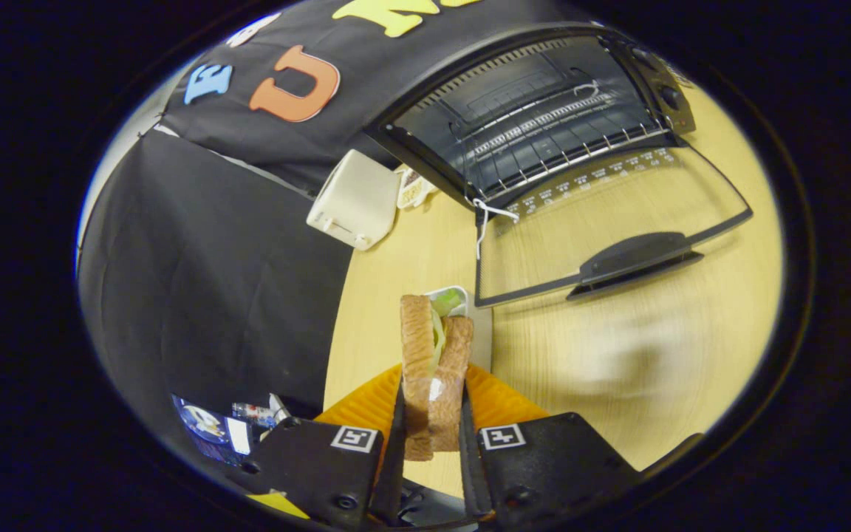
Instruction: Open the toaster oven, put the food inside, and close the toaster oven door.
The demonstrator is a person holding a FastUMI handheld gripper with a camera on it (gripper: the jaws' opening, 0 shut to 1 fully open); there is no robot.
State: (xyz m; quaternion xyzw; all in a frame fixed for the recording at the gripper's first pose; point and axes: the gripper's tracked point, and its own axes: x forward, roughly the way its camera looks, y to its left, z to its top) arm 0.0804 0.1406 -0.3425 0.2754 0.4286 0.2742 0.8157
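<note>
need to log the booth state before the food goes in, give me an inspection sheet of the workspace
surface: light wooden table, bare wood just ahead of the open door.
job's things: toaster oven beyond the fingers, glass door folded down flat, wire rack inside with no food on it; sandwich held upright between the fingers.
clutter: white toaster beside the oven; orange plate under the sandwich; small white dish with something green just beyond the sandwich.
grippers: hand-held gripper shut on the sandwich, both fingers pressing its bread slices.
cables: white cord tied at the door's hinge corner.
surroundings: black cloth wall behind the table; small packets at its foot.
</note>
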